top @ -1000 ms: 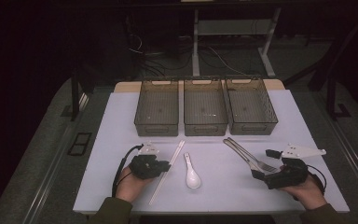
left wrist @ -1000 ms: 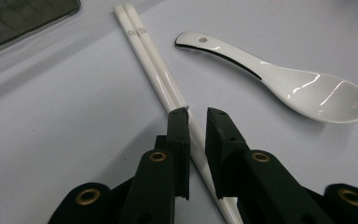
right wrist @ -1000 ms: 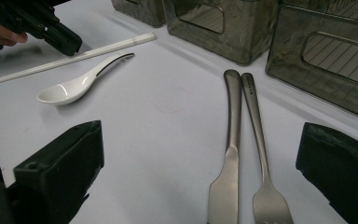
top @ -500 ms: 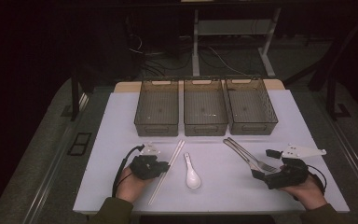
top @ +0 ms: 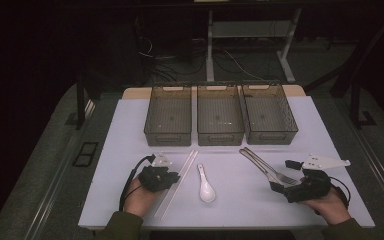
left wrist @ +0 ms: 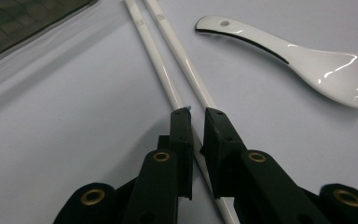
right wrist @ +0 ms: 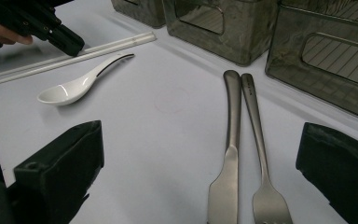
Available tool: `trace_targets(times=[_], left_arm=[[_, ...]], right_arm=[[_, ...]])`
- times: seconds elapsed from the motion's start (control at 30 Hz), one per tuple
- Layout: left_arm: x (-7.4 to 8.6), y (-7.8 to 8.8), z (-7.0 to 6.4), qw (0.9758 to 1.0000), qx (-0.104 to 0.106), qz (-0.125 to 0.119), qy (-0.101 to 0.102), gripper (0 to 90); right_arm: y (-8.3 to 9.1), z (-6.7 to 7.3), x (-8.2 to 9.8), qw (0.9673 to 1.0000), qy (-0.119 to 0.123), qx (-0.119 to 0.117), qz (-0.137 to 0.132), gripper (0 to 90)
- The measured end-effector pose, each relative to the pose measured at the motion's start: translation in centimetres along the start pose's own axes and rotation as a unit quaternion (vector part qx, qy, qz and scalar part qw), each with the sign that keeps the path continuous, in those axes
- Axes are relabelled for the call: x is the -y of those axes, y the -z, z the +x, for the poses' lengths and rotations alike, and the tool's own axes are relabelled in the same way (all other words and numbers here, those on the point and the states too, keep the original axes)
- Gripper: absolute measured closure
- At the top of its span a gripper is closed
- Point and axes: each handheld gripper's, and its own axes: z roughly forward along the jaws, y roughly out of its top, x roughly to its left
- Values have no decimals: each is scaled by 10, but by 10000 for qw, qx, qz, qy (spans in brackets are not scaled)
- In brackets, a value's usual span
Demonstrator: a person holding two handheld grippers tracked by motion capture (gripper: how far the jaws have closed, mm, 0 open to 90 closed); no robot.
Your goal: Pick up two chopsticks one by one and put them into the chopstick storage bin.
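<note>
Left gripper [left wrist: 193, 114] sits low on the surface [top: 130, 130], jaws clamped on one chopstick [left wrist: 168, 44] of the pair, beside the spoon [left wrist: 307, 56]. Right gripper [top: 286, 176] rests near the front edge, jaws wide apart around the knife [right wrist: 230, 140] and fork [right wrist: 261, 154]. Open room ahead; three bins [top: 220, 137] stand bare at the back.

Left gripper [left wrist: 193, 112] lay low with jaws nearly closed; right gripper [right wrist: 200, 186] rested level — jaws spread wide.

bare mat [top: 130, 145] left of chopsticks [top: 179, 182], spoon [top: 206, 187] close right
</note>
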Motion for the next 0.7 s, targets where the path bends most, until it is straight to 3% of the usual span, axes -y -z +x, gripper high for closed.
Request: trace_targets(times=[0.3,0.7], left_arm=[[1,2,6,9995,-307,14,-47,810],[0,-3,10,9989,-253,-153,369,783]], right_arm=[[0,0,0,10000,-4,-7,0,9],[-1,0,0,10000,-6,3,5,8]])
